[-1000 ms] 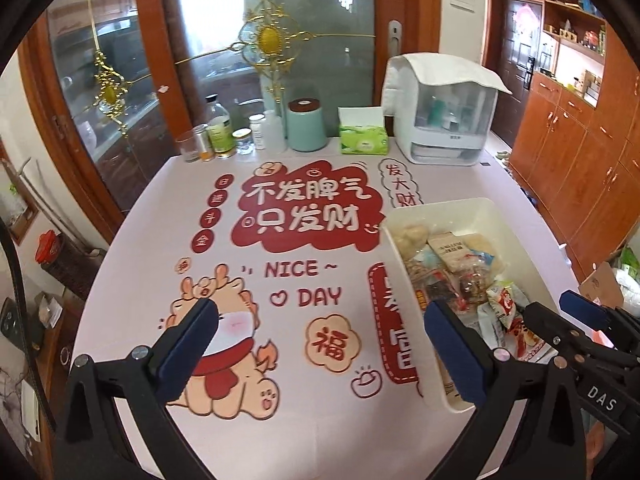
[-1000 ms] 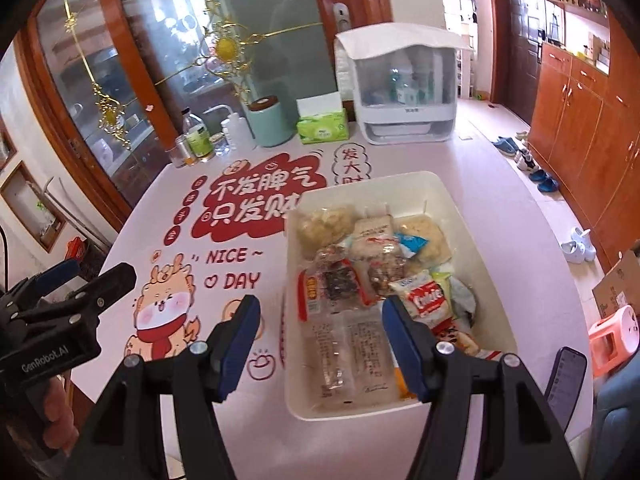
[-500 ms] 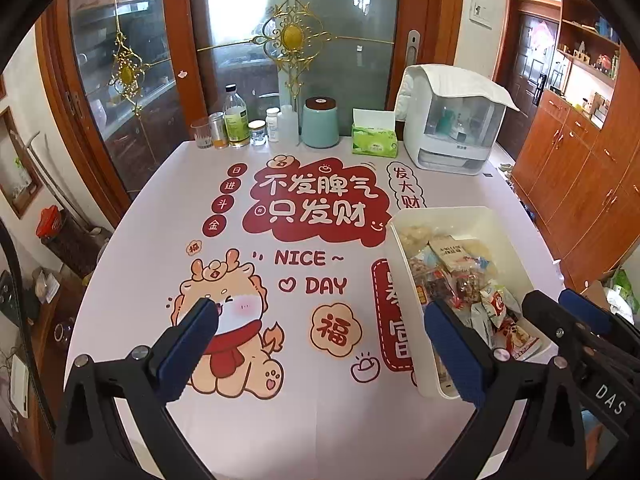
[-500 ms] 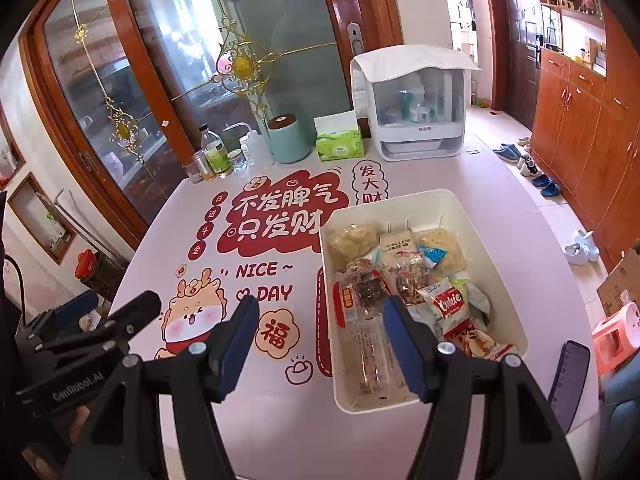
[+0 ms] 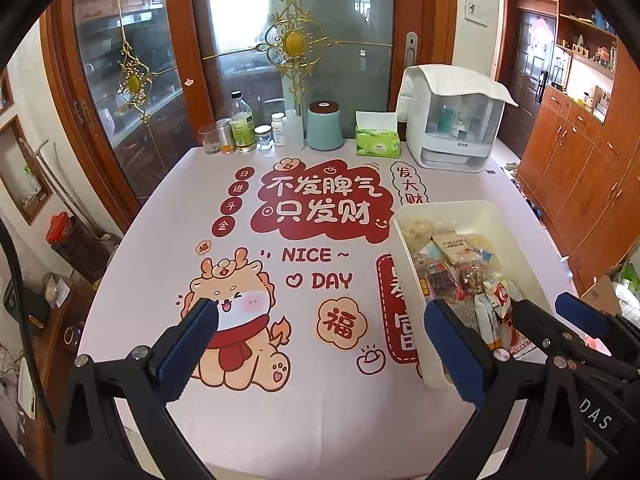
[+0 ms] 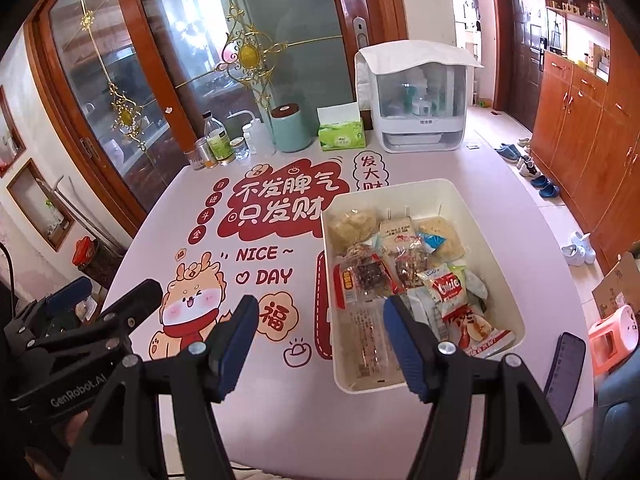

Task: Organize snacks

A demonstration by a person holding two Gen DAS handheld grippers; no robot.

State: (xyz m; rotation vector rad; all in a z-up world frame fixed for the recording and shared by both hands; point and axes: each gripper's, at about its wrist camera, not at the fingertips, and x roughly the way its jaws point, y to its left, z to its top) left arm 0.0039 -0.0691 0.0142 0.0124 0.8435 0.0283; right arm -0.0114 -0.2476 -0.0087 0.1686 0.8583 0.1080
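A white plastic bin (image 6: 494,236) (image 5: 404,256) sits on the right half of the table, filled with several snack packets (image 6: 404,272) (image 5: 460,268). My right gripper (image 6: 320,320) hangs open above the near left corner of the bin, nothing between its blue pads. My left gripper (image 5: 320,326) hovers open over the cartoon tablecloth (image 5: 280,264) to the left of the bin, also holding nothing. Each gripper shows at the edge of the other's view.
Along the table's far edge stand bottles and jars (image 5: 244,128), a teal canister (image 5: 325,126), a green tissue box (image 5: 378,140) and a white covered appliance (image 5: 452,124). A dark phone (image 6: 566,376) lies near the front right edge. Wooden cabinets (image 6: 592,120) line the right wall.
Both grippers have drawn back and slightly up from the table, so the bin and tablecloth look smaller and farther. Neither gripper's opening has changed.
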